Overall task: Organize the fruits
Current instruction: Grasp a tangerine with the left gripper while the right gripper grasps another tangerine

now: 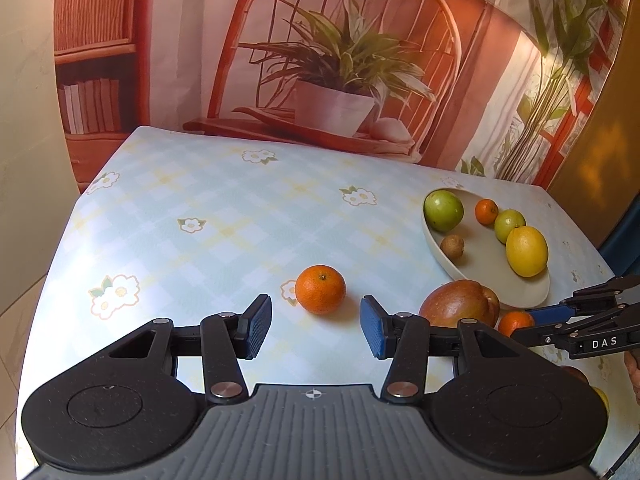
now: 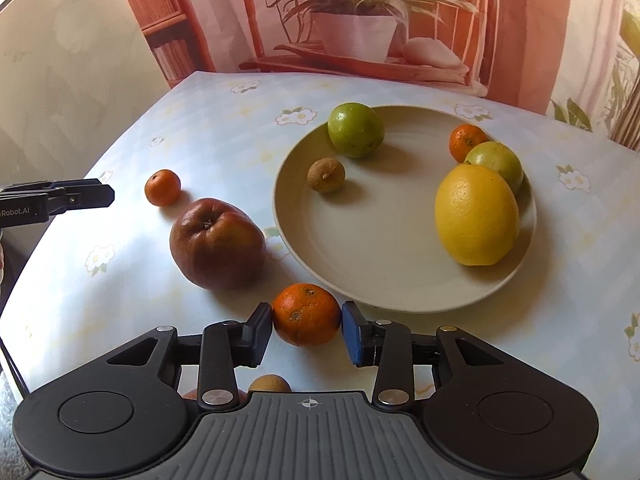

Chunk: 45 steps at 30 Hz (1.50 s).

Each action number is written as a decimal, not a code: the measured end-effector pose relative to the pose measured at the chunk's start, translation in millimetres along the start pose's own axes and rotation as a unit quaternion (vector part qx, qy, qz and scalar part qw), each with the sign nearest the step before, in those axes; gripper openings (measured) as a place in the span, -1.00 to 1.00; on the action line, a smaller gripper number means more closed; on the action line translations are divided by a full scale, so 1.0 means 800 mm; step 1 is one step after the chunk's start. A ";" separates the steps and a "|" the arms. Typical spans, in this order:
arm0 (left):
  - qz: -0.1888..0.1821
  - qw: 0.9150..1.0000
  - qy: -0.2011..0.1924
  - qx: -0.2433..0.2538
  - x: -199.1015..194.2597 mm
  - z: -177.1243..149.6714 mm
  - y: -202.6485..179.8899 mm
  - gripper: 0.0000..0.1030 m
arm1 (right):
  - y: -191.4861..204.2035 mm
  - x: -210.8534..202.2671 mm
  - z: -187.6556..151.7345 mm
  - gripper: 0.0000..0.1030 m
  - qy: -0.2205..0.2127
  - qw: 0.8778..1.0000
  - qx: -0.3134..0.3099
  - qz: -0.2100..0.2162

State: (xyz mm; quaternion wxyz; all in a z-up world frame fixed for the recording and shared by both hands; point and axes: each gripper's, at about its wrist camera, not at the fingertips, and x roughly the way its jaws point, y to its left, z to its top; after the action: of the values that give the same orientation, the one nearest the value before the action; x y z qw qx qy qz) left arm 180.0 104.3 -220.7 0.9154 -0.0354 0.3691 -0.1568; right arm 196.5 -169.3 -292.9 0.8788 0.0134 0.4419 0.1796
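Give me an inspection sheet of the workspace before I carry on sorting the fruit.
Surface: floral checked tablecloth, flat.
Job's things: plate holds lemon, two green fruits, small tangerine, brown fruit; off it lie apple, far tangerine, near tangerine and a second brown fruit, partly hidden under the right gripper.
Clutter: nothing seen.
Grippers: left gripper open, empty, facing far tangerine; right gripper pads against both sides of near tangerine.
Cables: thin dark cable at the table's left edge.
Surroundings: printed backdrop of plant and chair.

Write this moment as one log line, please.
left gripper open, empty | right gripper around tangerine, grip unclear | plate holds five fruits
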 end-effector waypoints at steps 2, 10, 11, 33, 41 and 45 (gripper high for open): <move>0.000 1.000 0.000 0.004 0.001 0.000 0.000 0.00 | -0.002 0.000 -0.001 -0.32 -0.003 1.000 0.005 0.003; 0.007 1.000 -0.001 0.003 0.004 0.001 0.001 0.00 | -0.008 -0.007 -0.011 -0.34 -0.018 1.000 0.020 0.016; 0.008 1.000 -0.001 0.002 0.006 0.002 0.001 0.00 | -0.009 -0.009 -0.013 -0.34 -0.021 0.999 0.023 0.016; 0.021 0.998 0.034 -0.042 0.077 0.010 0.004 -0.24 | -0.021 -0.041 -0.035 -0.34 -0.058 0.998 0.035 0.001; 0.031 0.999 0.031 -0.028 0.065 0.006 0.002 -0.25 | -0.023 -0.052 -0.037 -0.34 -0.071 0.997 0.035 -0.005; 0.035 0.999 0.022 -0.015 0.048 0.007 -0.001 -0.25 | -0.023 -0.059 -0.037 -0.34 -0.080 0.996 0.033 -0.006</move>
State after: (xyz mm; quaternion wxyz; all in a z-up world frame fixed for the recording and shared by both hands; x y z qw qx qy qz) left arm 209.7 90.9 -242.1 0.9112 -0.0326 0.3927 -0.1198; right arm 153.1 -205.5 -278.2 0.9115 0.0537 0.3758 0.1584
